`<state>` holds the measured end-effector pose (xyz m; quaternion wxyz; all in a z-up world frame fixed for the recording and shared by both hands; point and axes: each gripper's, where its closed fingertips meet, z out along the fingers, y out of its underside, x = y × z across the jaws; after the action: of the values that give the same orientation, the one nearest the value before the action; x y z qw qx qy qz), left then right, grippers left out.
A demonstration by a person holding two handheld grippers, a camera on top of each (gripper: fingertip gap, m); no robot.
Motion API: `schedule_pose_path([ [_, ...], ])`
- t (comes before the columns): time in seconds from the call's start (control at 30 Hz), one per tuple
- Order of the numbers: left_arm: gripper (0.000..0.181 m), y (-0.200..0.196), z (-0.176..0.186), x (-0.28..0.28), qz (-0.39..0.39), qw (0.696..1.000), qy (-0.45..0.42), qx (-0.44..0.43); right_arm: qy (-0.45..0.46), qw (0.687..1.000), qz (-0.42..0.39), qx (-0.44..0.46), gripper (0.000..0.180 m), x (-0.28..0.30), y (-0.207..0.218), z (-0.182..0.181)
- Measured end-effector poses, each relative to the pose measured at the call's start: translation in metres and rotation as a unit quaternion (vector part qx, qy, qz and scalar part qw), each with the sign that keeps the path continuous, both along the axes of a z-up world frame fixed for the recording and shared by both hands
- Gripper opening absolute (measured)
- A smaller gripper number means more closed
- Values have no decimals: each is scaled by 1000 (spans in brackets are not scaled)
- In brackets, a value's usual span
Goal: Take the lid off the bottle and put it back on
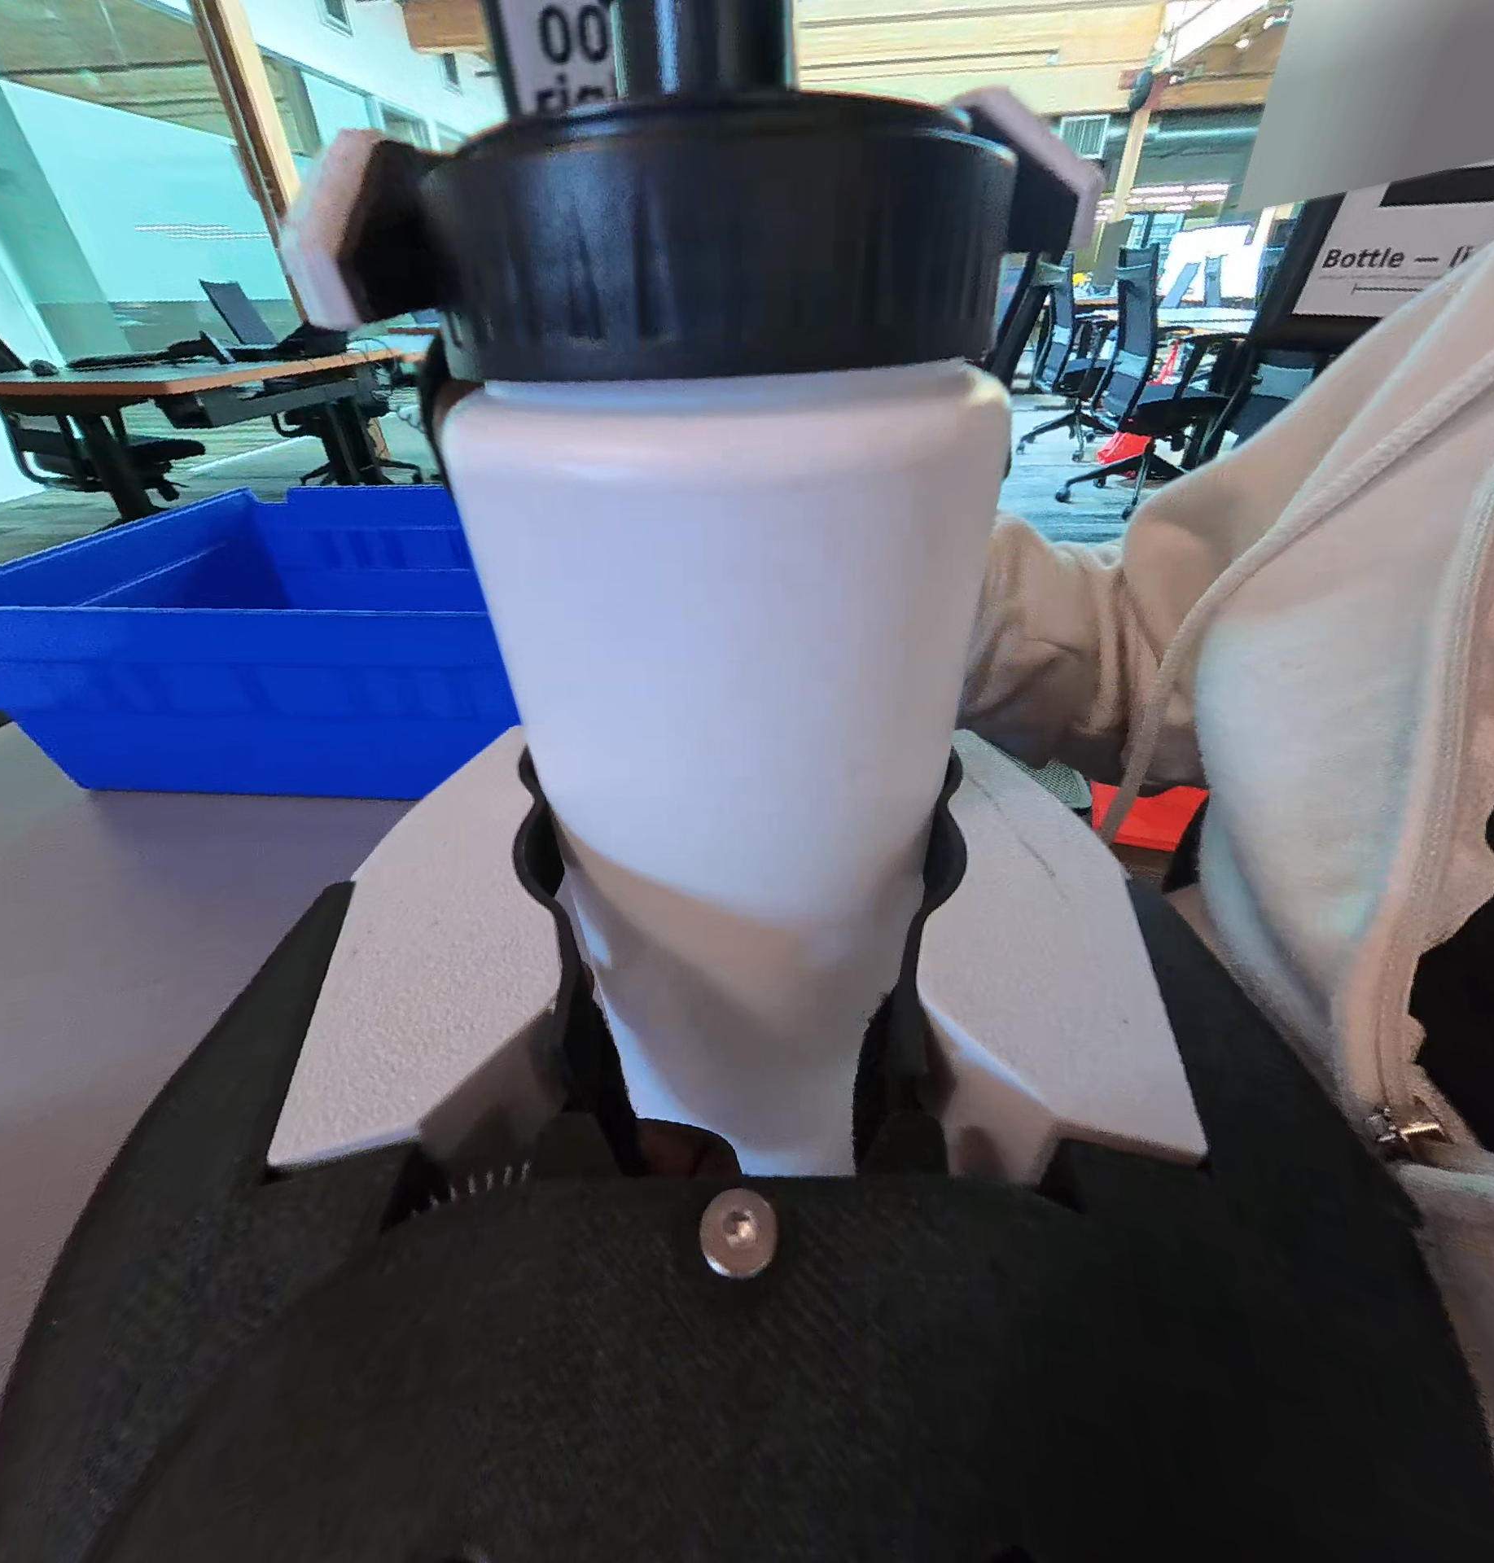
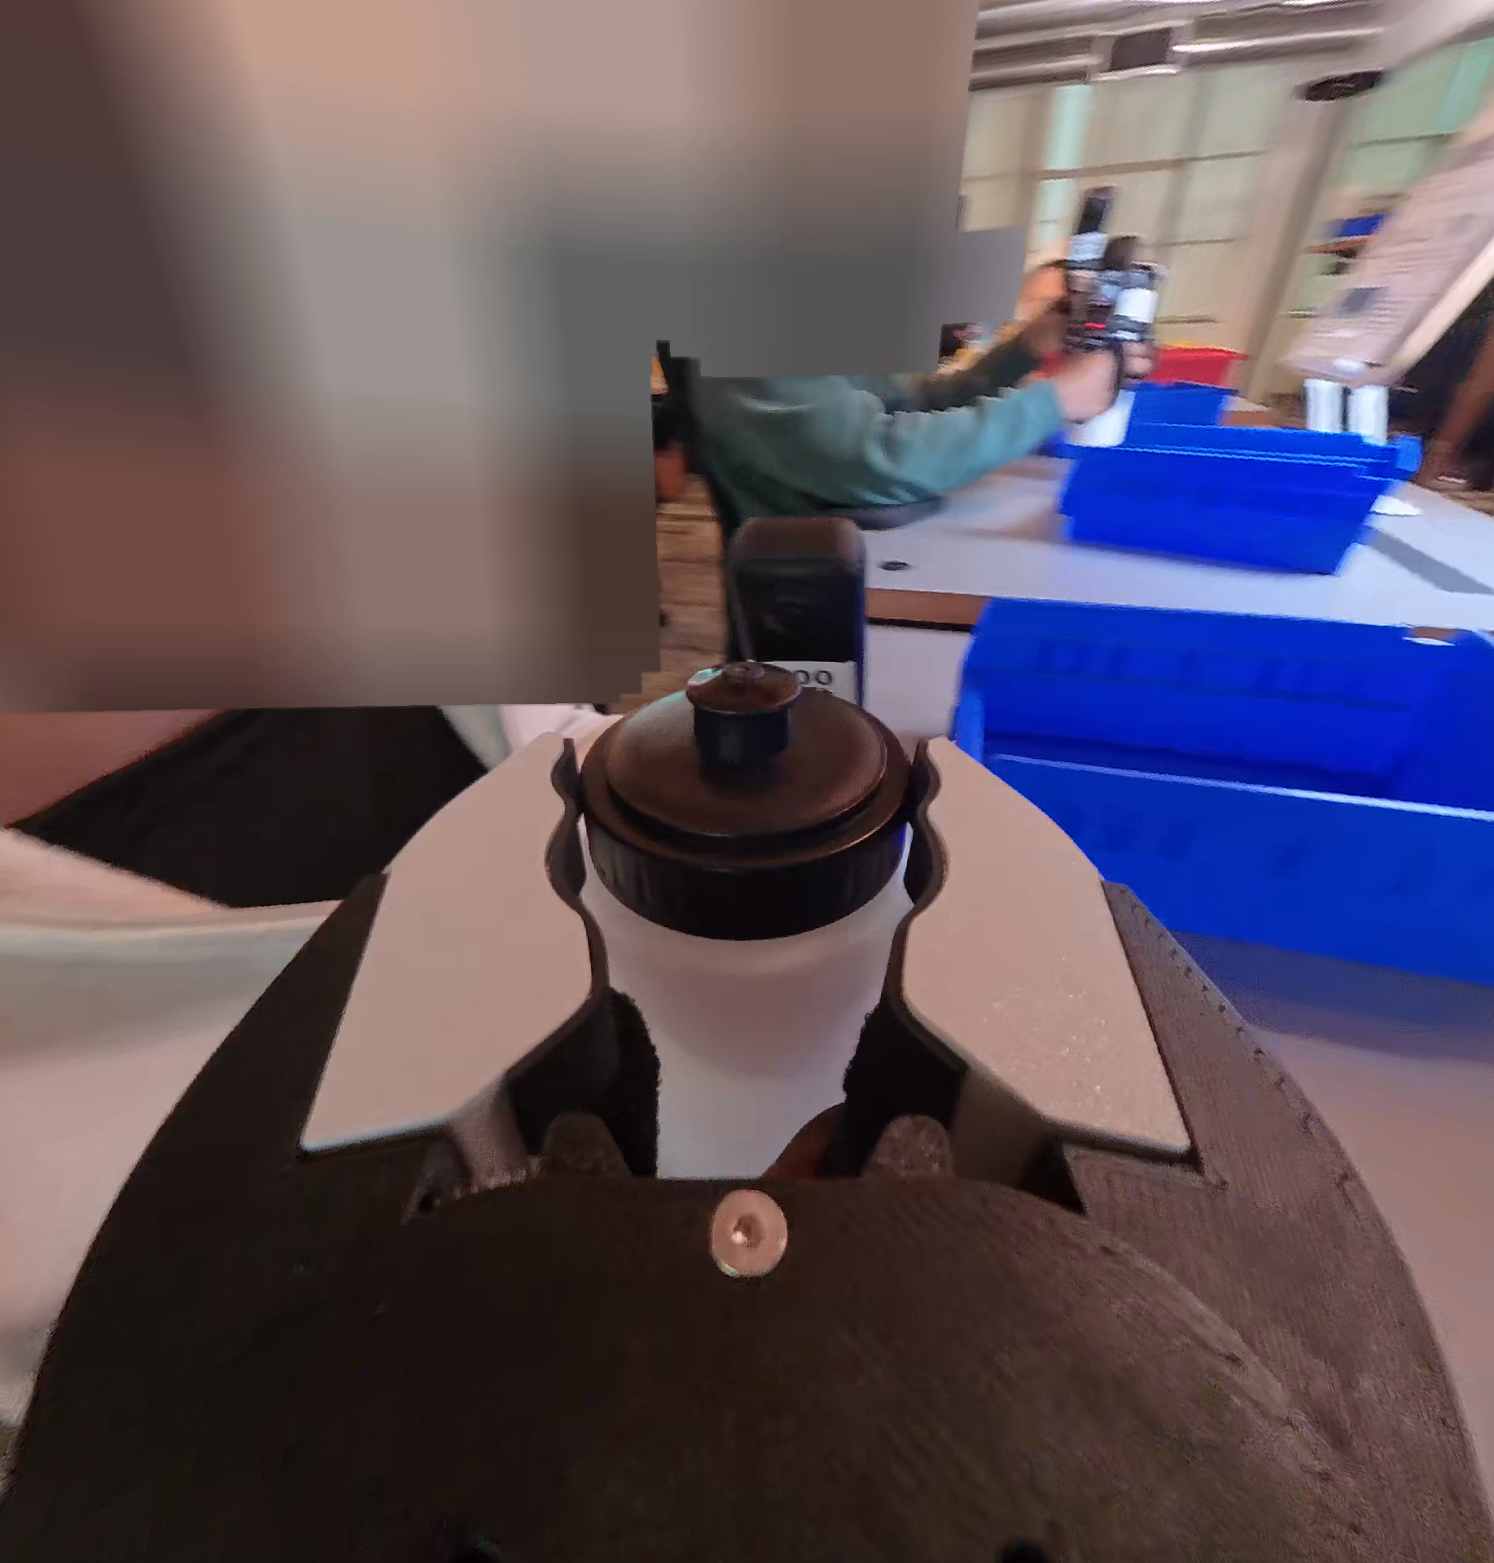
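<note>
Black ribbed screw lid (image 2: 743, 833) sits on the white plastic bottle (image 1: 726, 643). Left gripper (image 1: 739, 846) fingers pinch the bottle body, right gripper (image 2: 745, 833) fingers pinch the lid. Can't tell whether it's coming off or going back on.

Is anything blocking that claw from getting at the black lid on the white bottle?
Nothing visible does. The right claw already has its fingers on both sides of the lid, which sits on the bottle held by the left claw.

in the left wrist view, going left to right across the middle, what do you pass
blue bin → white bottle, held in the left gripper, with the black lid on top pinched by the right gripper → the person's cream hoodie sleeve
</note>
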<state>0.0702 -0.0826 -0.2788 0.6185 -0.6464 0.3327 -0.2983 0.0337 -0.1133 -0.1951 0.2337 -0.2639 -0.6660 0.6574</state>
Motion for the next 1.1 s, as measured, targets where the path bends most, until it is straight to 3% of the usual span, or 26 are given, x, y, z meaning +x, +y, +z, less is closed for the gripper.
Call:
schedule_pose_path([
  [0.1,86,3,1,-3,7,1000,-10,-5,14,998,46,-27,75,-1,2,3],
  [0.3,86,14,1,-19,77,997,-6,10,72,984,-157,-39,93,-15,31,12],
  [0.4,86,13,1,-17,70,997,-4,10,79,970,-230,-7,88,-10,30,10],
  [0.47,86,12,1,-16,66,998,-4,9,78,964,-250,30,89,-5,35,6],
  [0.57,86,12,1,-18,66,998,-11,6,64,967,-246,10,90,3,52,5],
  [0.6,86,11,2,-19,64,998,-15,5,66,963,-263,2,82,5,63,6],
  [0.63,86,10,2,-18,58,998,-11,9,68,951,-303,-3,61,6,81,5],
  [0.67,86,9,1,-16,56,998,-5,12,73,940,-333,0,56,7,94,4],
  [0.83,86,12,1,-17,63,998,-7,11,104,964,-242,-47,63,17,64,16],
  [1.0,86,12,1,-17,64,998,-8,11,71,977,-199,8,82,2,24,4],
  [1.1,86,12,1,-17,64,998,-8,12,68,976,-207,33,82,-9,14,1],
])
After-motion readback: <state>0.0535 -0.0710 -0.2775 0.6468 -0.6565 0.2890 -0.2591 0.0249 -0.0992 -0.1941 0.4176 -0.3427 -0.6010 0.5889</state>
